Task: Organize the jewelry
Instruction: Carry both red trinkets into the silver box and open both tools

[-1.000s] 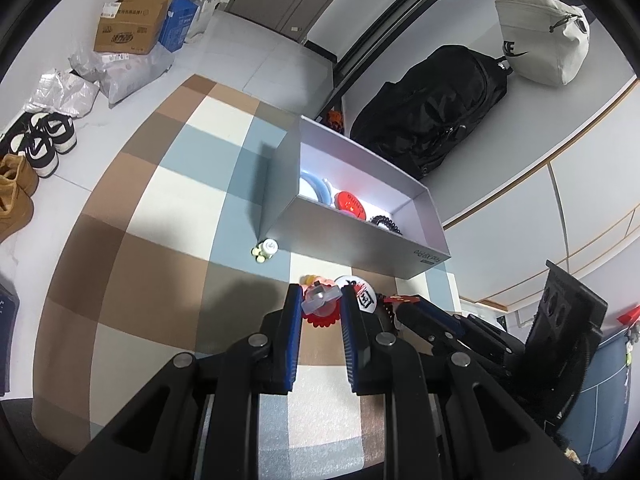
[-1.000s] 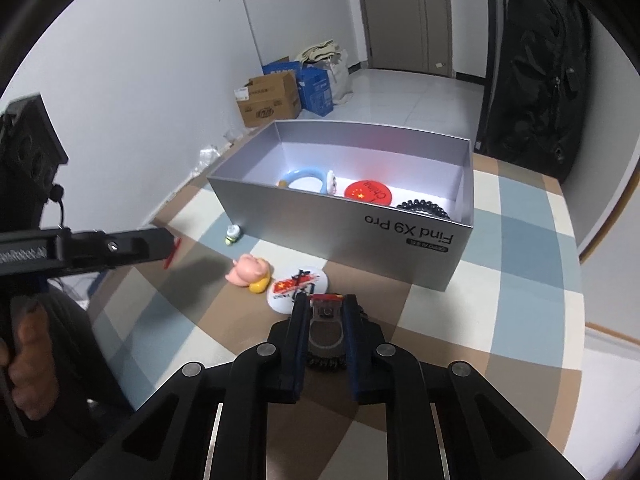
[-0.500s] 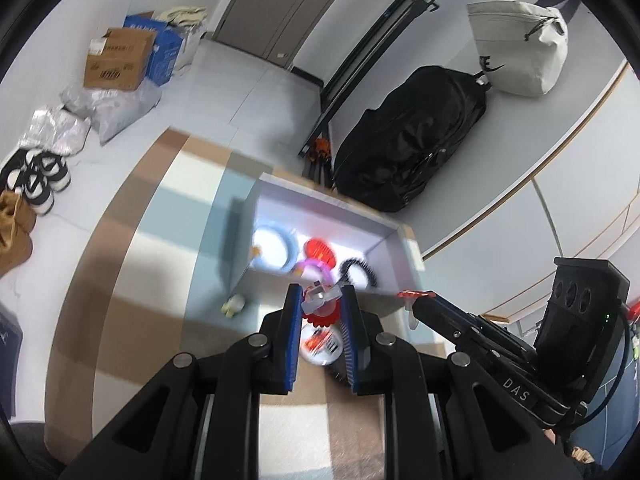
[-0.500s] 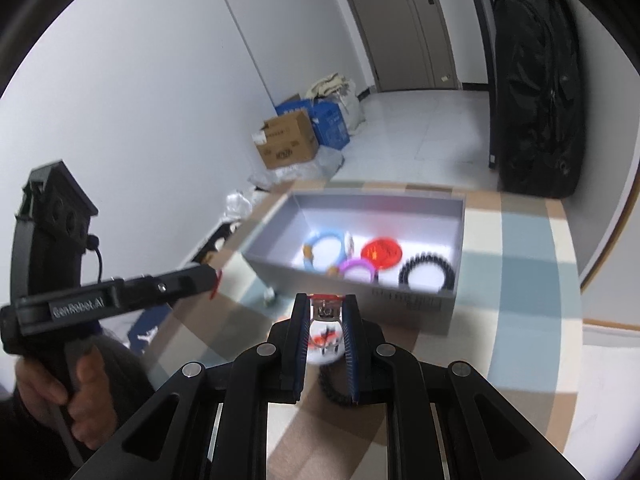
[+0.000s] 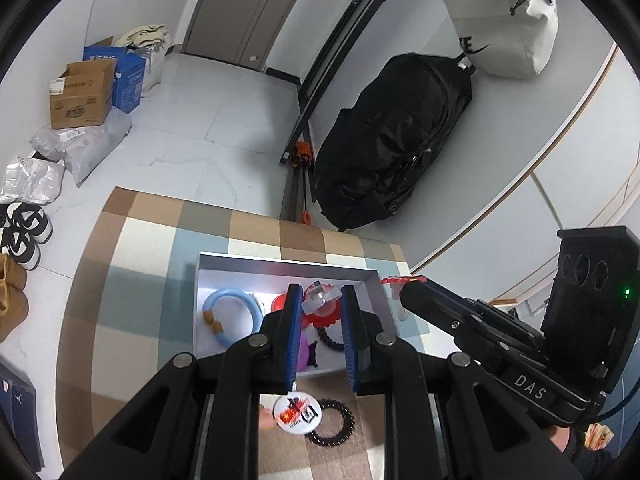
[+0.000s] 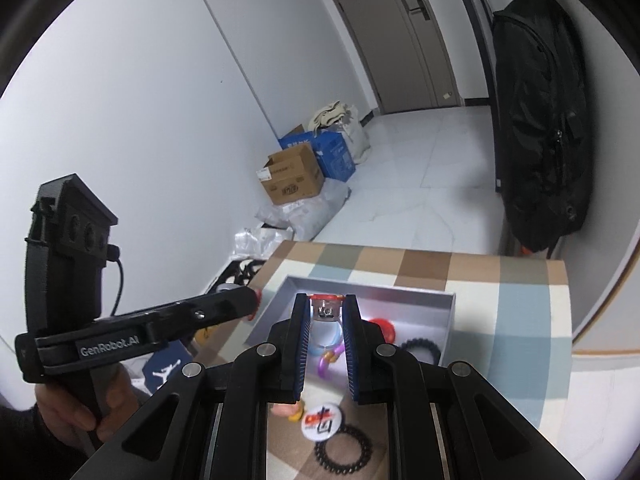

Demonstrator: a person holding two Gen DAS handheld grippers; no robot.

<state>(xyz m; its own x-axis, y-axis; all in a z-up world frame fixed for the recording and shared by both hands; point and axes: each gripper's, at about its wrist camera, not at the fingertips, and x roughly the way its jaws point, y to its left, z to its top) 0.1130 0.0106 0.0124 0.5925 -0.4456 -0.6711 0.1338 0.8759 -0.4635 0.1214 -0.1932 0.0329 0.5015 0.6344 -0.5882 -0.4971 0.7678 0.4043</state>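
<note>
My jaws are both clenching: left gripper [image 5: 320, 312] on a red toothed clip [image 5: 320, 314], right gripper [image 6: 327, 314] on a small red-topped trinket [image 6: 326, 308], hanging over the grey cardboard box [image 6: 448, 316]; loosening early, they may be missing it.

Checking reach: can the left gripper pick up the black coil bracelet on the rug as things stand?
Probably not: the left gripper is shut on a red clip, with no free jaws. The coil bracelet lies uncovered on the rug.

Checked rug [image 5: 132, 280] on tiled floor [image 5: 224, 136]; silver box [image 5: 280, 270] at twelve, badge [image 5: 298, 414], black bracelet [image 5: 340, 428] at six.
</note>
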